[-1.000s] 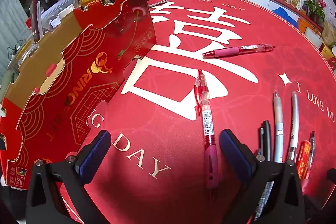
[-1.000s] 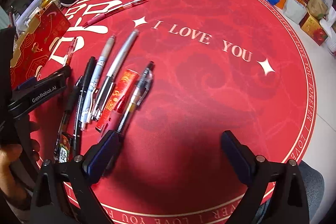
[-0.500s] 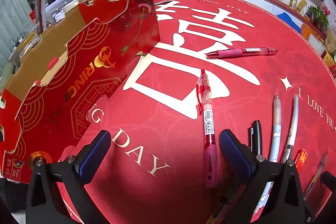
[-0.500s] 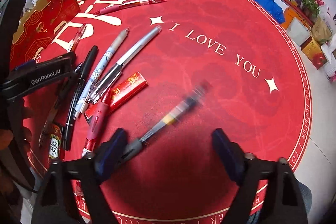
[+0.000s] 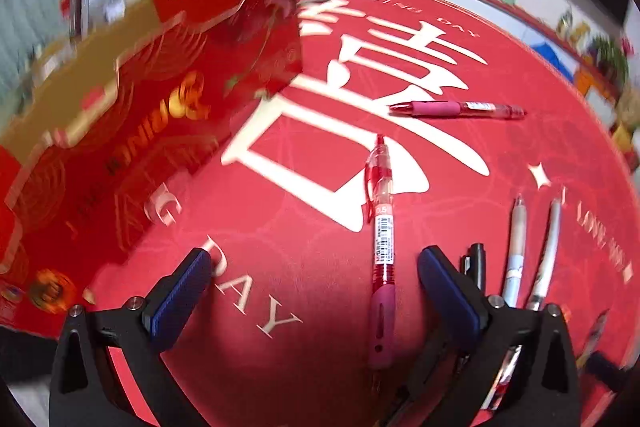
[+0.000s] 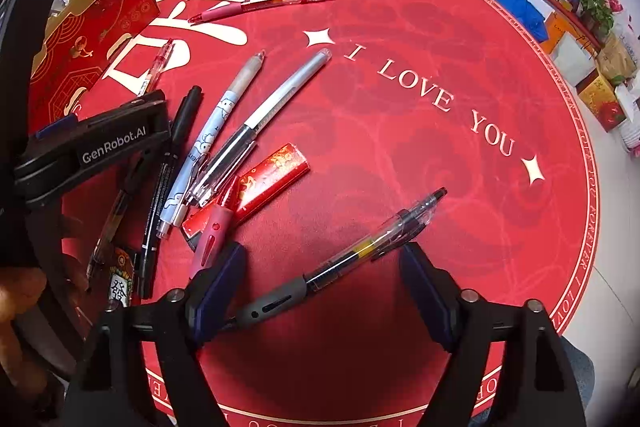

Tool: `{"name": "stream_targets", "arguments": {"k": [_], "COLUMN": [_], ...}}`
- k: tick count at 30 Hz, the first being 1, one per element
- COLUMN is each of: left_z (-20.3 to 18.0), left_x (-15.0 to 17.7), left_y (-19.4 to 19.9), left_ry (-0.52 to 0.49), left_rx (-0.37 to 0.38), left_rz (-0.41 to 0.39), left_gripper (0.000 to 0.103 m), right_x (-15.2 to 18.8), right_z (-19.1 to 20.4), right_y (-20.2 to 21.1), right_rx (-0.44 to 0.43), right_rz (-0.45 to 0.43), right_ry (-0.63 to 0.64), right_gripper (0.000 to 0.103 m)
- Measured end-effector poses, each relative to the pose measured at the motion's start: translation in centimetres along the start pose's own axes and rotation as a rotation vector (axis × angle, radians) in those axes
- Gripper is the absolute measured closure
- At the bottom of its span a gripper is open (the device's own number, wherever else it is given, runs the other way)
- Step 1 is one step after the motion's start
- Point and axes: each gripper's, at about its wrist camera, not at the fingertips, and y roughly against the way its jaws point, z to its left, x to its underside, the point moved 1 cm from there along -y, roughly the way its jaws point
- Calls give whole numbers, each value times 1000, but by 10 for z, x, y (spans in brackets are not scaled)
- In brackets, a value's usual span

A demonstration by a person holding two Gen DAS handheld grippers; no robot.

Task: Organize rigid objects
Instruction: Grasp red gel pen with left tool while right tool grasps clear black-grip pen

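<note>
Lying between the right gripper's (image 6: 320, 291) parted jaws, seemingly untouched: black pen (image 6: 352, 255).

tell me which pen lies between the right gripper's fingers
The clear pen with the grey grip. It lies slanted across the open right gripper, apart from the pile of pens to its left.

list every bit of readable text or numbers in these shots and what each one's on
"I LOVE YOU": red mat, beside the white stars.
"WEDDING DAY": mat's far edge.
"DAY": mat, near the left gripper.
"GenRobot.AI": left gripper's body, seen in the right wrist view.
"0.5": label of the red pen; its barcode print is too small.
"發": small tile.
Red box lettering: blurred.
Mat rim lettering: only partly legible.
</note>
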Motion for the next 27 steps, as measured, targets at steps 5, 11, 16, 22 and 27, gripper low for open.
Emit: {"name": "stream_targets", "arguments": {"k": [5, 11, 16, 22, 27], "left_z": [-1, -3, -7, -8, -22], "left_x": [1, 4, 3, -2, 3], "left_y": [-1, 1, 2, 1, 13], "left_ry": [-3, 3, -7, -21, -115], "left_rx": [0, -1, 5, 17, 75], "left_rz": [-2, -23, -21, 15, -28], "left_gripper": [0, 0, 0, 1, 41], "right_x": [-1, 3, 6, 7, 6], "right_z": [2, 2, 4, 16, 16], "right_y": [-1, 1, 5, 13, 15], "right_rx": [2, 5, 7, -13, -56], "right_rz": [-7, -19, -35, -35, -31], "right_ry": [0, -10, -8, 59, 81], "right_gripper": [18, 20, 26, 71, 90]}}
